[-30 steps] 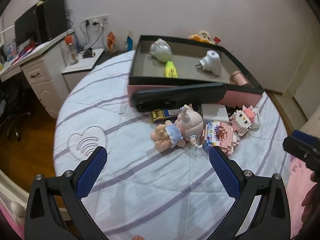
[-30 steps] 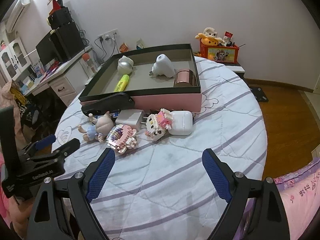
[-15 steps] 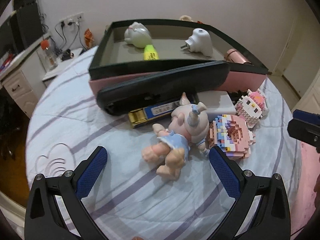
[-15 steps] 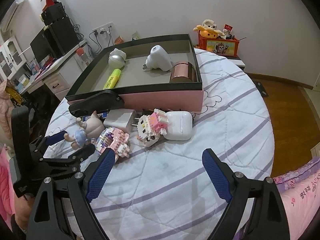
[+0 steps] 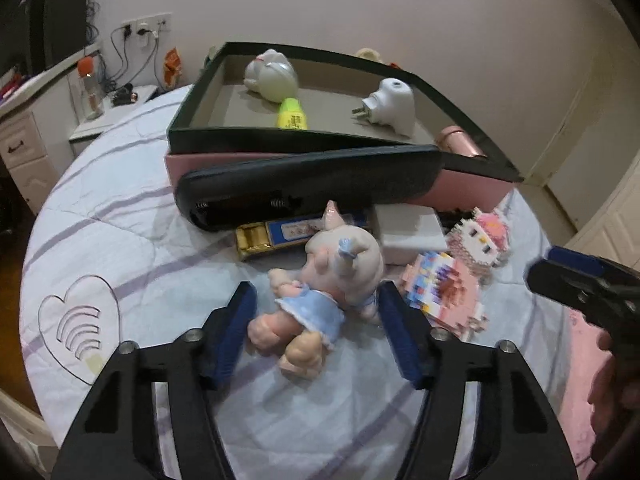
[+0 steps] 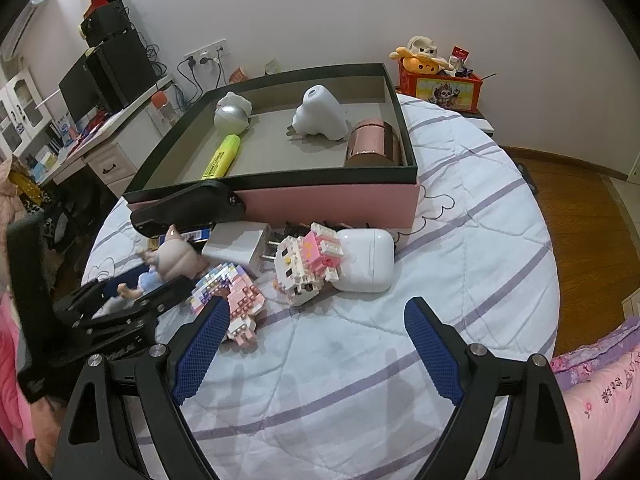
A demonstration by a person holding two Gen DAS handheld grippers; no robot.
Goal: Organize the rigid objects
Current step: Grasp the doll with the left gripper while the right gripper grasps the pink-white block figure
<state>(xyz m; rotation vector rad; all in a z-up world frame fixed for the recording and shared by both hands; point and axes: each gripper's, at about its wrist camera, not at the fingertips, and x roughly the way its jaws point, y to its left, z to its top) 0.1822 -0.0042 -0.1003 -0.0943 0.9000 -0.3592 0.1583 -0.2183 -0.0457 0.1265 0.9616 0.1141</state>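
A pink baby doll in a blue dress (image 5: 320, 296) lies on the quilted bed. My left gripper (image 5: 316, 320) is partly closed around it, a finger on each side, not clearly touching. The doll also shows in the right wrist view (image 6: 168, 264). My right gripper (image 6: 316, 344) is open and empty above bare quilt. A pink box with a dark rim (image 6: 332, 200) holds a highlighter (image 6: 222, 156), a white plug (image 6: 320, 116), a rose-gold cylinder (image 6: 372, 144) and a round white toy (image 6: 230, 114).
In front of the box lie a black case (image 5: 308, 184), a blue and gold packet (image 5: 280, 236), a white charger (image 6: 236, 248), two pixel-block figures (image 6: 308, 264) (image 6: 232, 296) and a white earbud case (image 6: 368, 260). A desk (image 6: 100, 148) stands left.
My left gripper moved forward over the doll and its fingers closed in from wide open to either side of it. My right gripper moved slightly closer to the objects, still open.
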